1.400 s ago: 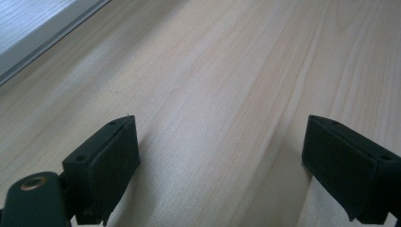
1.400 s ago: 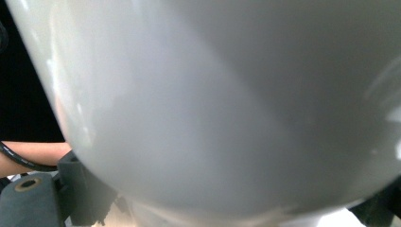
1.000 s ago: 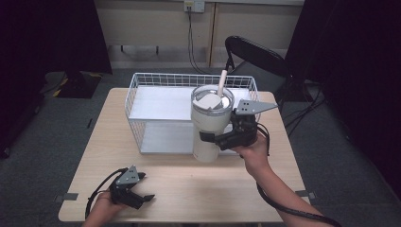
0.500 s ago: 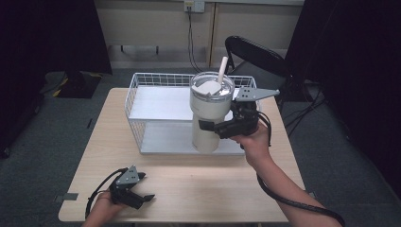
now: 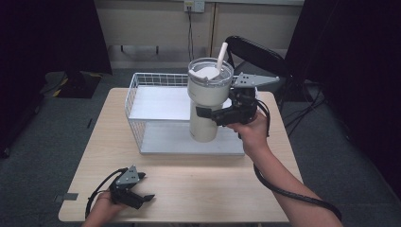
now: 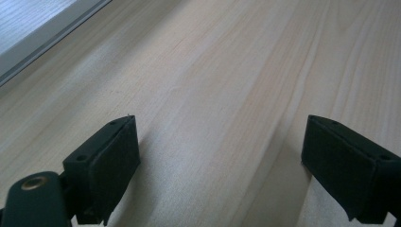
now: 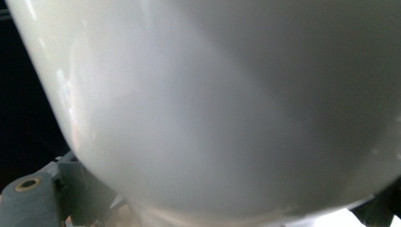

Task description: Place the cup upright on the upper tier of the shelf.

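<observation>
Resting at about seven o'clock on the pale wooden table, the left gripper lies low in the person's left hand, its grey three-cornered plate on top and a black cable looping off to its left. In the left gripper view its two blocky black jaws stand wide apart with only bare, fine-grained wood between them; the matte pads hold nothing, and a strip of the basket's smooth white floor cuts across the eleven o'clock corner.

Further right, toward twelve o'clock, a white wire basket sits on the table, its thin grid walls rising around a flat white bottom; its right wall is largely hidden behind the tumbler and the gripper.

The cream tumbler is round, smooth and glossy, wider above and narrower at its base, topped by a clear lid with a white straw leaning to one o'clock. It stands upright over the basket's right half; whether its base touches the basket floor or hangs just above it cannot be told.

At three o'clock of the tumbler, the right gripper is clamped around its narrower lower body, held by the person's right hand. In the right gripper view the tumbler's curved, shiny wall is blurred and too close to show detail, and the jaws are mostly hidden behind it.
</observation>
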